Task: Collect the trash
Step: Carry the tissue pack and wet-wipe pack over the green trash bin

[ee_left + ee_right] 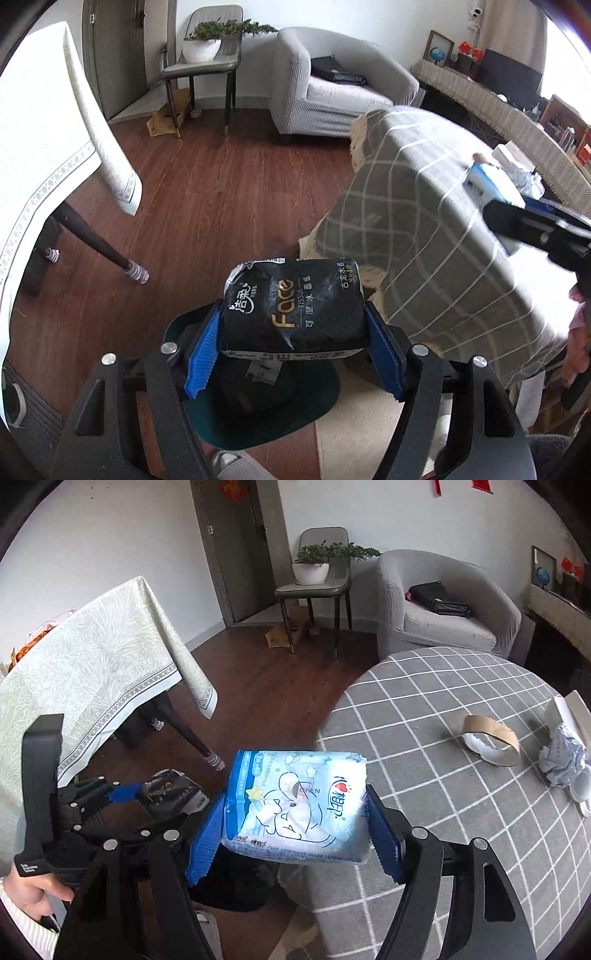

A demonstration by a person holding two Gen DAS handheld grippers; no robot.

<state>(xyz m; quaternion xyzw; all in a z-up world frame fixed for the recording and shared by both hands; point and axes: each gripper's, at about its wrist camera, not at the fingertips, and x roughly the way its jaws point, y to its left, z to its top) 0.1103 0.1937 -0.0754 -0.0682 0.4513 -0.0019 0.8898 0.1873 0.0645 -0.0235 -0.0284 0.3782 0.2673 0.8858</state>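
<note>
1. Daylit room, bright overall; light enters from the right side in the left wrist view, upper right edge blown out white.
2. Pale tablecloth (44,122) at left overexposed, pattern washed out.
3. Checked cloth (424,221) smeared w/ motion blur; blue pack (491,184) at right also blurred.
4. Right wrist view sharper, evenly lit, soft shadows under cardboard ring (491,742).
5. Strong fisheye bending + dark vignette at the corners in both.

It was a home living room: a grey armchair (443,602) stood at two o'clock, a potted plant (317,563) on a chair (317,587) at twelve, wooden floor (207,184) below.
</note>
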